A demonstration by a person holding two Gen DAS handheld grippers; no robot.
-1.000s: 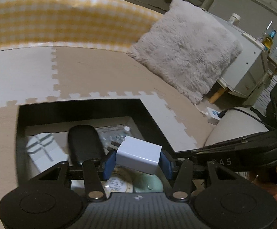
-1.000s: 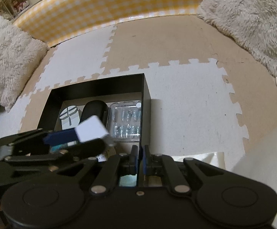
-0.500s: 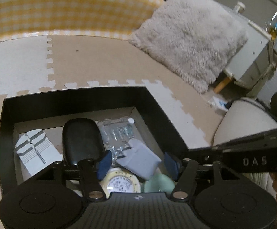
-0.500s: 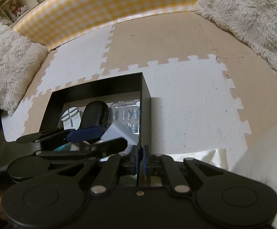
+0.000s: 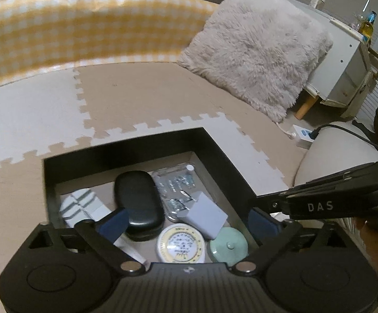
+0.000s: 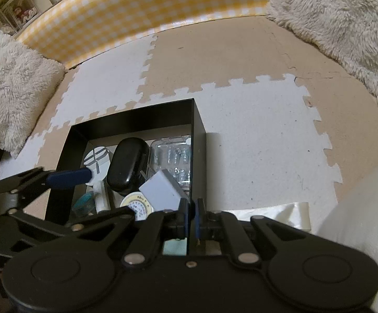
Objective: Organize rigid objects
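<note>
Foam mat (image 6: 254, 143) carries a black box (image 6: 198, 135), open top, and nothing rigid shows loose on the mat around it, so sorting looks nearly done, maybe finished.

Inside, biggest first: black oval case (image 5: 138, 203) mid-box; clear blister pack (image 5: 174, 185) at the far right corner; white charger block (image 5: 204, 215) tilted, leaning on the pack w/ one corner down by the round tape measure (image 5: 180, 244); striped white item (image 5: 80, 204) along the left wall; mint lid (image 5: 229, 245) at the near right.

Left gripper (image 5: 189, 221) is spread wide over the box, holding nothing. Right gripper (image 6: 192, 215) has pads pressed together, empty, at the box's right wall.

Left to do, prob: straighten the charger so it lies flat.
</note>
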